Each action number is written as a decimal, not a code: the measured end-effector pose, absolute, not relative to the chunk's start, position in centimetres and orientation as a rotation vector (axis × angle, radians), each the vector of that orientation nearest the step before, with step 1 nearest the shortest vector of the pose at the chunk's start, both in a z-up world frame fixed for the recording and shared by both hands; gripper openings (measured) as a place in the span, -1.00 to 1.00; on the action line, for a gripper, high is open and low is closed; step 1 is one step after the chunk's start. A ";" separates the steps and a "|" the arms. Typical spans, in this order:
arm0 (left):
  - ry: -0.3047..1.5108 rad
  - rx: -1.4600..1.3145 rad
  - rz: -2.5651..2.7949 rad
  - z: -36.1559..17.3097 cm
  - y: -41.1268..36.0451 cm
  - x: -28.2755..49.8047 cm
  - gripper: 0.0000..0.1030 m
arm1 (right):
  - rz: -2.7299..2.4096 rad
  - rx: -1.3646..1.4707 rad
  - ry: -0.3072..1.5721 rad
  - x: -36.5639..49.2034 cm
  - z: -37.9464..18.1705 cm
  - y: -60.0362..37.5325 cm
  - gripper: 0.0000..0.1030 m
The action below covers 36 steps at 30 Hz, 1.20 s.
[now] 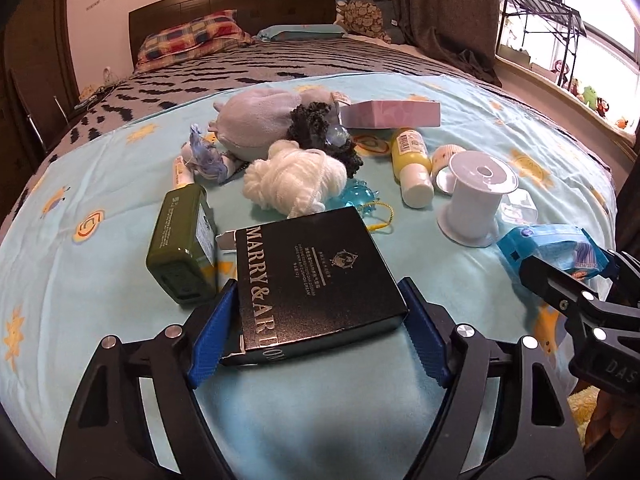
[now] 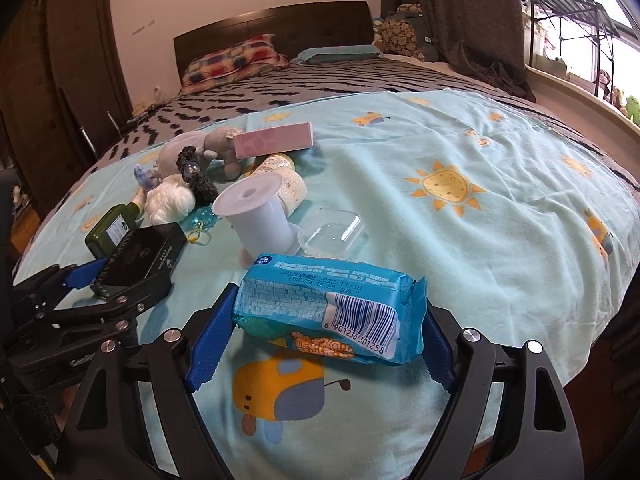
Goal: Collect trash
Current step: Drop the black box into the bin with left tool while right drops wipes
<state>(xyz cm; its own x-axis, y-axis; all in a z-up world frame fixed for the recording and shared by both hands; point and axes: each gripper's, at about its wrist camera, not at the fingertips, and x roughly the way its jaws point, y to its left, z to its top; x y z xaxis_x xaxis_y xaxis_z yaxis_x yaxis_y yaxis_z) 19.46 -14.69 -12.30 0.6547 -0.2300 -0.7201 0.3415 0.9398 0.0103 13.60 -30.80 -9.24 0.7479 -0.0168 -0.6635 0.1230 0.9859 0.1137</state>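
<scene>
My left gripper (image 1: pixel 316 312) is shut on a black cardboard box (image 1: pixel 312 280) printed "MARRY&AR", its blue pads pressed on both sides; the box also shows in the right wrist view (image 2: pixel 138 262). My right gripper (image 2: pixel 320 328) is shut on a blue snack wrapper (image 2: pixel 328 308) with a barcode, which also shows in the left wrist view (image 1: pixel 556 248). Both sit low over a light blue sheet (image 2: pixel 480 240) on the bed.
On the sheet lie a green bottle (image 1: pixel 182 240), white yarn (image 1: pixel 294 182), a grey plush toy (image 1: pixel 256 118), dark yarn (image 1: pixel 320 128), a pink box (image 1: pixel 390 114), a yellow bottle (image 1: pixel 412 164), a white spool (image 1: pixel 474 200) and a clear plastic lid (image 2: pixel 332 232).
</scene>
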 end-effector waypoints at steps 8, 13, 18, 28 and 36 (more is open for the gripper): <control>0.747 0.173 -0.344 -11.5 -13.6 16.4 0.43 | -0.057 0.136 0.696 12.1 -8.6 -30.0 0.59; 0.708 0.173 -0.378 -10.0 -11.5 12.8 0.43 | -0.033 0.108 0.669 9.8 -7.3 -28.6 0.59; 0.660 0.145 -0.389 -8.0 -8.5 8.7 0.43 | 0.008 0.086 0.643 6.8 -6.1 -27.2 0.59; 0.679 0.101 -0.365 -9.4 -3.5 1.3 0.43 | 0.079 0.013 0.667 0.5 -6.9 -23.7 0.59; 0.831 0.052 -0.358 -14.8 -2.3 -1.8 0.43 | 0.141 0.008 0.780 -1.5 -10.7 -21.0 0.59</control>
<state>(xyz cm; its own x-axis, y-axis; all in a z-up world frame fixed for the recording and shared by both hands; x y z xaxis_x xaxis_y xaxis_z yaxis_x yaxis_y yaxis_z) -1.81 -2.30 -14.76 0.6181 -0.2908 -0.7303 0.3312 0.9389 -0.0935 -1.48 -21.01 -10.66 0.7017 0.1294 -0.7006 -0.1232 0.9906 0.0596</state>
